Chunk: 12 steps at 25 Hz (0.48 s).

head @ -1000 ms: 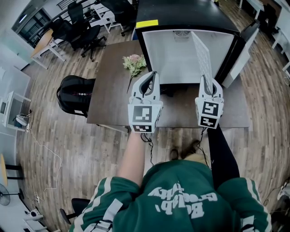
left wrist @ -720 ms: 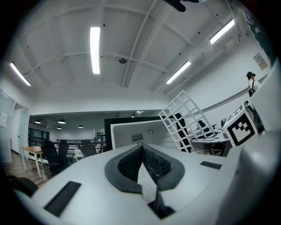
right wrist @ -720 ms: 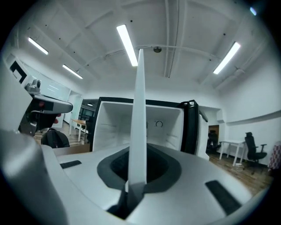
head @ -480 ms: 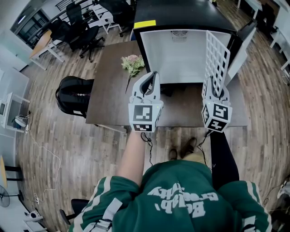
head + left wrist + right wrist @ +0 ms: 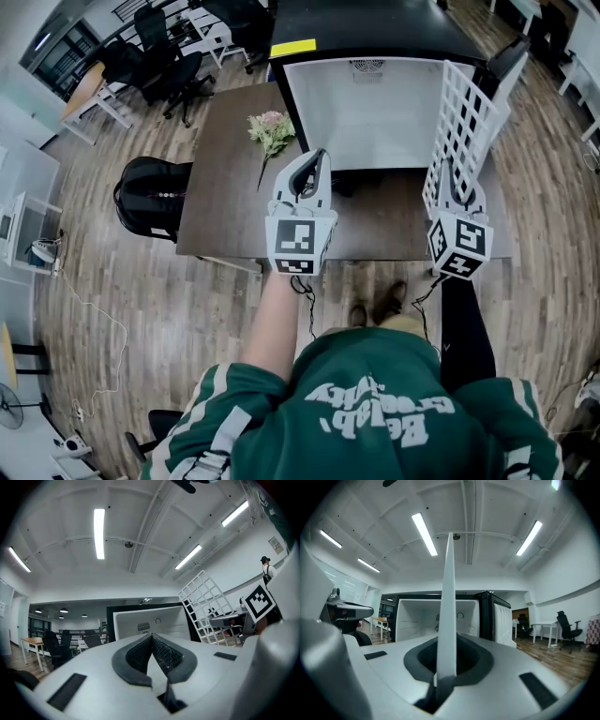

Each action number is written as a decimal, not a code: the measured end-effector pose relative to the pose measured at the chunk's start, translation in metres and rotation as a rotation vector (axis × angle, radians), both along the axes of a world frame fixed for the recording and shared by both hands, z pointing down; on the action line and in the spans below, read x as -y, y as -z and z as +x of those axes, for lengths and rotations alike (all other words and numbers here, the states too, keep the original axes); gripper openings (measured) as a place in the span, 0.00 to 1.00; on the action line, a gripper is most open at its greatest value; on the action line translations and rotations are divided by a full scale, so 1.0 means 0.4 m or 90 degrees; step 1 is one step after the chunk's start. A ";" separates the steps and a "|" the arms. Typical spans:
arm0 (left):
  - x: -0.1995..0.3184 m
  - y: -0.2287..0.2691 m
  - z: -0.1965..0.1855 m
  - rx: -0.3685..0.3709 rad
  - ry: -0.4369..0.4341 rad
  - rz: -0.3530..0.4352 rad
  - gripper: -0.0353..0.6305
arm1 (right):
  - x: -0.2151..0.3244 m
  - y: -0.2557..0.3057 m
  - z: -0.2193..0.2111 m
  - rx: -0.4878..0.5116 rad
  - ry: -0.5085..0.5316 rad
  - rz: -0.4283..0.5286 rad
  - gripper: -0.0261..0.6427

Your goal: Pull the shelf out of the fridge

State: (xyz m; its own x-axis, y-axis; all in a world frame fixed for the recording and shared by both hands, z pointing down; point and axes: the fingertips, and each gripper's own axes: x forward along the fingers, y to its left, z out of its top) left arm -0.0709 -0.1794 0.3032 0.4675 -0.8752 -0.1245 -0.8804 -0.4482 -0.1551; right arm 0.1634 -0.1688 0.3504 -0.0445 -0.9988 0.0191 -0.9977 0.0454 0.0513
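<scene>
The shelf (image 5: 466, 122) is out of the fridge (image 5: 375, 112), upright before its right side, clenched edge-on in the right gripper (image 5: 448, 187). The left gripper (image 5: 315, 159) hangs pinched together, empty, in front of the fridge. Only setting the shelf down seems left.

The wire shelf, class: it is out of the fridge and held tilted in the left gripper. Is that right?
One thing is wrong: the wire shelf is held in the right gripper, not the left. The right gripper view shows those jaws shut on the shelf's edge; the left gripper is shut on nothing. The shelf is indeed out of the fridge and tilted.
</scene>
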 end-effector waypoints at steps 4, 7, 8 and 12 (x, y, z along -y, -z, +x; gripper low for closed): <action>0.003 -0.007 0.005 0.006 0.000 -0.002 0.08 | -0.005 0.015 0.010 0.004 0.003 0.010 0.10; 0.008 -0.008 0.009 0.009 -0.002 -0.001 0.08 | -0.002 0.017 0.018 0.006 0.002 0.014 0.10; 0.009 -0.008 0.010 0.009 -0.001 0.000 0.08 | -0.001 0.016 0.022 0.009 0.001 0.014 0.10; 0.014 -0.008 0.009 0.009 0.002 0.001 0.08 | 0.003 0.016 0.028 0.011 0.002 0.014 0.10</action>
State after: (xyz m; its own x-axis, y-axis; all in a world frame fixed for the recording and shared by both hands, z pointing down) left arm -0.0672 -0.1849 0.3063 0.4668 -0.8764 -0.1187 -0.8793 -0.4455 -0.1686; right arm 0.1748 -0.1699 0.3438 -0.0470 -0.9989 -0.0034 -0.9983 0.0469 0.0343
